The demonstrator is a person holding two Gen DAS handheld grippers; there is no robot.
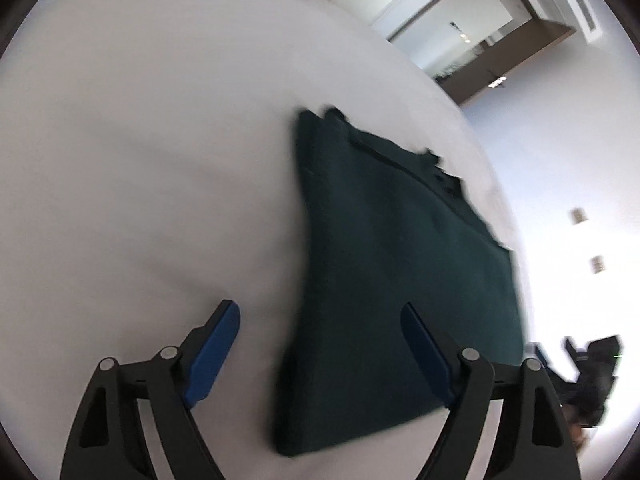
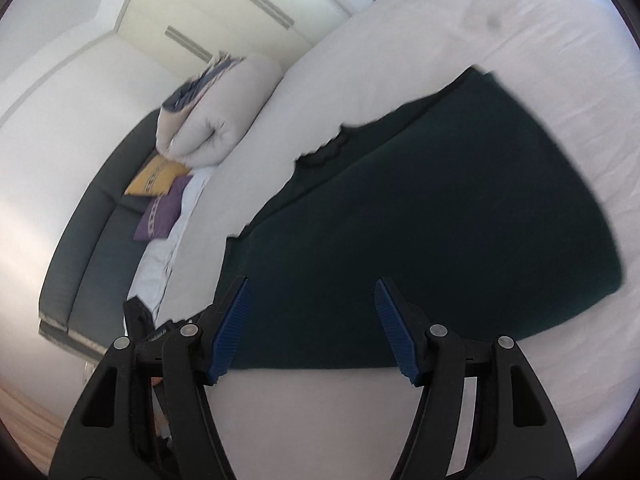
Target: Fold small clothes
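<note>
A dark green garment (image 1: pixel 400 272) lies flat on a white bed (image 1: pixel 140 160), folded into a long panel with a gathered edge at its far end. My left gripper (image 1: pixel 320 316) is open and empty, above the garment's near left edge. In the right wrist view the same garment (image 2: pixel 440 220) spreads across the bed (image 2: pixel 520 20). My right gripper (image 2: pixel 312 292) is open and empty, above the garment's near edge.
A folded beige duvet (image 2: pixel 216 112) sits beyond the bed's edge on a dark sofa (image 2: pixel 92 216) with a yellow cushion (image 2: pixel 156 178) and a purple cushion (image 2: pixel 160 212). White wardrobe doors (image 2: pixel 224 4) stand behind. The bed's right edge (image 1: pixel 504 208) lies close beside the garment.
</note>
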